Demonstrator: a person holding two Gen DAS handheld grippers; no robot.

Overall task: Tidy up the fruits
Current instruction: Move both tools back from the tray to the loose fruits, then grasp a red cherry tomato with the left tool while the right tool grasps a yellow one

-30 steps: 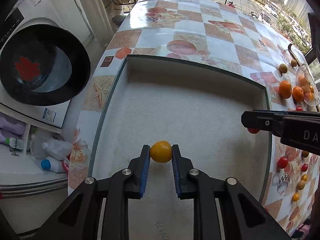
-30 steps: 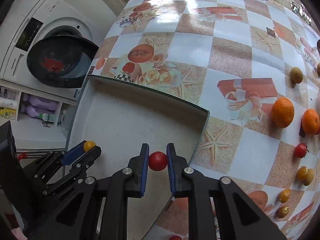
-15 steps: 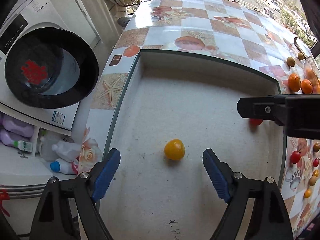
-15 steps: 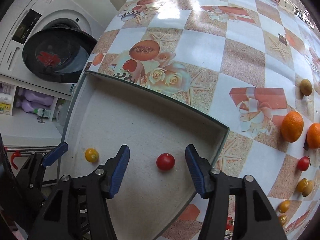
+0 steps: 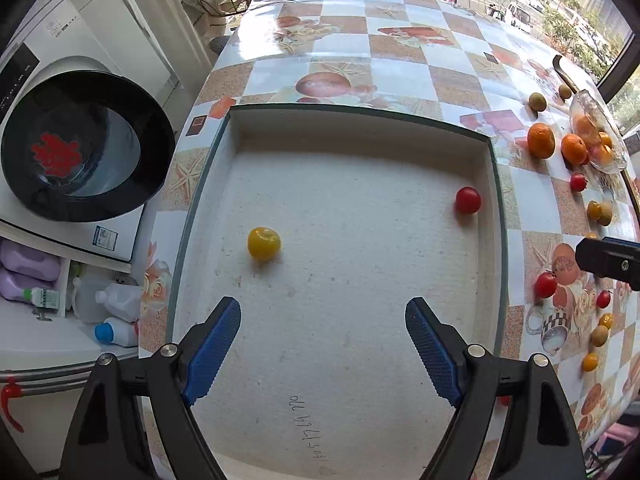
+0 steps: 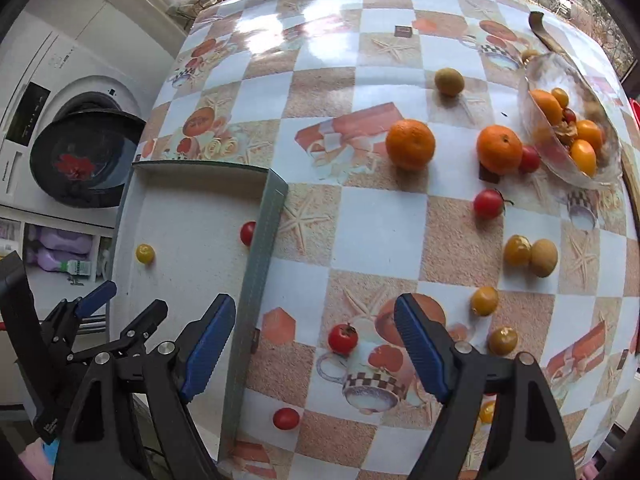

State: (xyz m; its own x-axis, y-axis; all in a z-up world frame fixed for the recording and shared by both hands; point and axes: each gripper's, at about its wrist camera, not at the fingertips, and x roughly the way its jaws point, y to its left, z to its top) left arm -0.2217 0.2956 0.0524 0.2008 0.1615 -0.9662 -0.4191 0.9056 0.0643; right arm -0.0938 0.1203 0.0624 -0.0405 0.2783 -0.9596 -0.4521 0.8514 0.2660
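Faintly, inked digits like "770" (image 5: 298, 408) mark the tray (image 5: 494, 184); both claws gape, right widening, empty.

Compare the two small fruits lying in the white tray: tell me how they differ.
The yellow fruit is yellow; the red fruit is red. The yellow fruit lies out on the open floor of the white tray, toward its left side; the red fruit sits close to the right wall. Both are small, round, loose, and gripped by neither tongs.
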